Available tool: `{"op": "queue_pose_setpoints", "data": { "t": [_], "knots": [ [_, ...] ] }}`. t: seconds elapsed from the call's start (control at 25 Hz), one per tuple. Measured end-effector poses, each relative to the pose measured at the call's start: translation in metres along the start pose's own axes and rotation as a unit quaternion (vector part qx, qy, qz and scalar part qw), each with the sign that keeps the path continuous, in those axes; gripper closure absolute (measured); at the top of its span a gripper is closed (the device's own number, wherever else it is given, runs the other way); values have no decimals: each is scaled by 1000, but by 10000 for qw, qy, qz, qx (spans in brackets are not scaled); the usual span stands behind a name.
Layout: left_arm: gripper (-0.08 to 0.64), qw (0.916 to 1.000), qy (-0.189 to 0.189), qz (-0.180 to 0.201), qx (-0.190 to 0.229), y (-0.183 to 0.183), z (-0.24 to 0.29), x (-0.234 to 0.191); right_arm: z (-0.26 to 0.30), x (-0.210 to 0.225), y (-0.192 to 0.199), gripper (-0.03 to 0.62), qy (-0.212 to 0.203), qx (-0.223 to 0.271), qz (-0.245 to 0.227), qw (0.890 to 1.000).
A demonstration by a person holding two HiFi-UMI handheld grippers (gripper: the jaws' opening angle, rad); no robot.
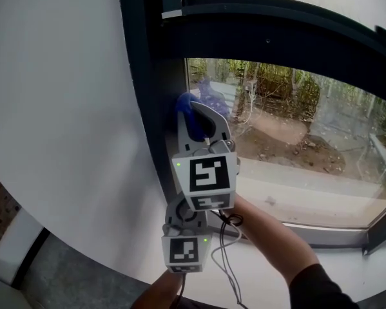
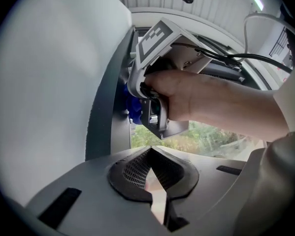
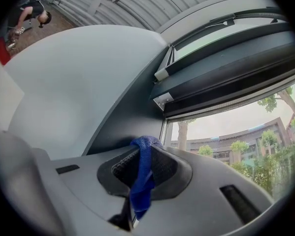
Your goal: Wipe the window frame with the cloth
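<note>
1. Head view shows the right gripper [image 1: 194, 116] raised against the dark upright of the window frame [image 1: 144, 76]. Its jaws are clamped on a bunched blue cloth [image 1: 186, 105], which touches the upright just where it meets the glass [image 1: 296, 121].
2. Right gripper view shows the hold closely: the cloth fills the slot between the ribbed pads, a wad pokes past the tips, and a tail hangs down behind.
3. The left gripper [image 2: 154, 183] sits below, pointed up at the other one. Its jaws are drawn almost together with only a sliver between them, and they hold nothing.
4. The step in hand looks like wiping the upright. Done well, the soft wad meets the frame rather than the hard tips. Pressure should be steady, with strokes running along the post and into the corner by the glass. The clamp must stay firm so that drag does not pull the cloth out.
5. The cloth looks knitted and limp, so it should mould to edges. The frame is smooth, matt and flat-faced, and the wall [image 1: 57, 108] beside it is plain white.
</note>
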State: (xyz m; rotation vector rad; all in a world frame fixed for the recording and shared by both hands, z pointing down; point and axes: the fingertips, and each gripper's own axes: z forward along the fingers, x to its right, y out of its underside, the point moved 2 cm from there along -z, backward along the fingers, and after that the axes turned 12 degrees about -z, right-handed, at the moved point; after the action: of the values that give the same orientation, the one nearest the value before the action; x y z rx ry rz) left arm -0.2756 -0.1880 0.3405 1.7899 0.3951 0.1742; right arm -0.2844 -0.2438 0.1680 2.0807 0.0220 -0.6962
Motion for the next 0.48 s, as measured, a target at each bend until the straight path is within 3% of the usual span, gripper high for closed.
{"op": "queue_pose_setpoints", "data": {
  "t": [0.16,0.28,0.48],
  "knots": [
    [555,9997,-188,-50,-170,1,1,-2,6,5,-8,569,-79,-3,61,9999],
    [555,9989,-314,-70,-352,1,-1,5,10,10,-8,569,-57,-181,361,9992],
    [555,9963,-695,-41,-503,-27,-11,5,23,20,-20,569,4,-271,825,9962]
  ]
}}
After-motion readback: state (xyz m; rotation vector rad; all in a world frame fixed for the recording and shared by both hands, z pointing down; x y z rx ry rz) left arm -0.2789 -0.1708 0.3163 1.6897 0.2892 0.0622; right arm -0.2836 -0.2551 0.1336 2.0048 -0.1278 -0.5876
